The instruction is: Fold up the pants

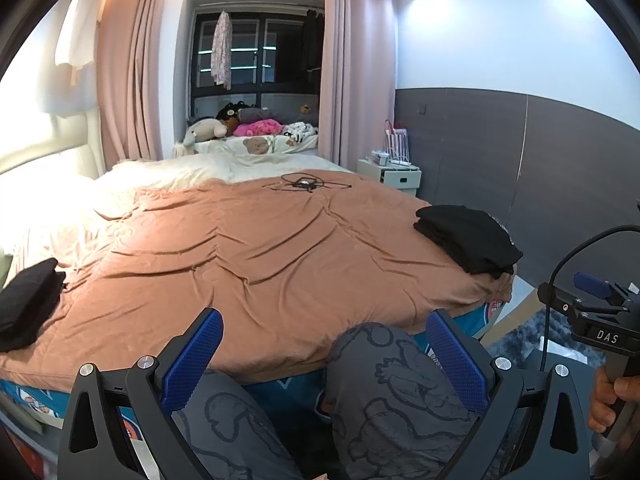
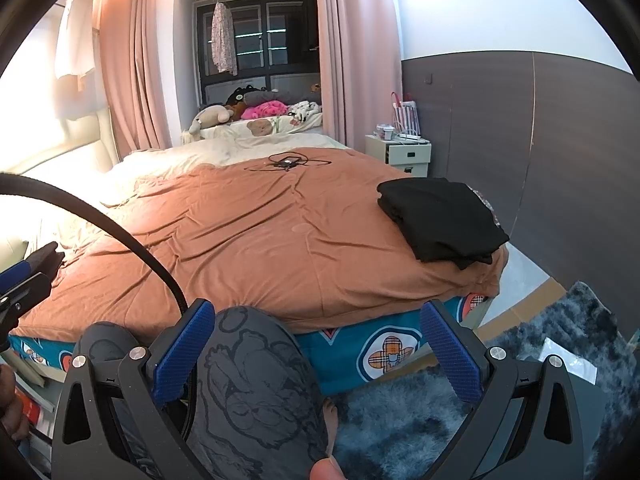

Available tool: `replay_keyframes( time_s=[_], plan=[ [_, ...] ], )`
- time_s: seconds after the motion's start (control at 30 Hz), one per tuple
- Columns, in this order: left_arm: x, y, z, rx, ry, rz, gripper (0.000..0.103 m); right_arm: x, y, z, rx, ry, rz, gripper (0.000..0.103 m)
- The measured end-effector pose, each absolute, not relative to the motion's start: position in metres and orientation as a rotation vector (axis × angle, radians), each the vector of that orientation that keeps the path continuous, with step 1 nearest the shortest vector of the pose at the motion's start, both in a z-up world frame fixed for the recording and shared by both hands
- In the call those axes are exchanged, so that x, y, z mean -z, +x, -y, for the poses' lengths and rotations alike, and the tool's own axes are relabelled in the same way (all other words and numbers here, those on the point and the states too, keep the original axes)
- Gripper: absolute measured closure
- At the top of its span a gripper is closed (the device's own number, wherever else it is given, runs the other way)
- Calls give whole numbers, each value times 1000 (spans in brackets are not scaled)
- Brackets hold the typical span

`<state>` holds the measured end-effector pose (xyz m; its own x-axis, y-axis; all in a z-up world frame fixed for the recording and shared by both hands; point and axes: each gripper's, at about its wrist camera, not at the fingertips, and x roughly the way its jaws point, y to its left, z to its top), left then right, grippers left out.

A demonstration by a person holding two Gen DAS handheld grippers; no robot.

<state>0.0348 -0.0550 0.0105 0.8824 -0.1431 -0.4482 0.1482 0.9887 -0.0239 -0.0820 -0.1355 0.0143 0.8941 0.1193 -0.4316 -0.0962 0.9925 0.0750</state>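
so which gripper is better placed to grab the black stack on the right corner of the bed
Right, likely. The black stack lies on the bed's right corner, nearer the right gripper. The left gripper is open too, but further left.

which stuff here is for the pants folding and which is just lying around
For the job:
- black folded stack at the bed's right edge
- black folded pile at its left edge
- left tongs and right tongs, both open, holding nothing

Lying about:
- cable tangle
- stuffed toys
- nightstand
- grey rug
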Motion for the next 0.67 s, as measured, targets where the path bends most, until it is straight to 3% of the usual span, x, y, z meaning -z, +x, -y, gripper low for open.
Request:
replay_keyframes(
  time_s=[0.67],
  plan=[
    [-18,32,49,152,-18,-459,0,-17,-81,136,-117,53,-461,0]
  ],
)
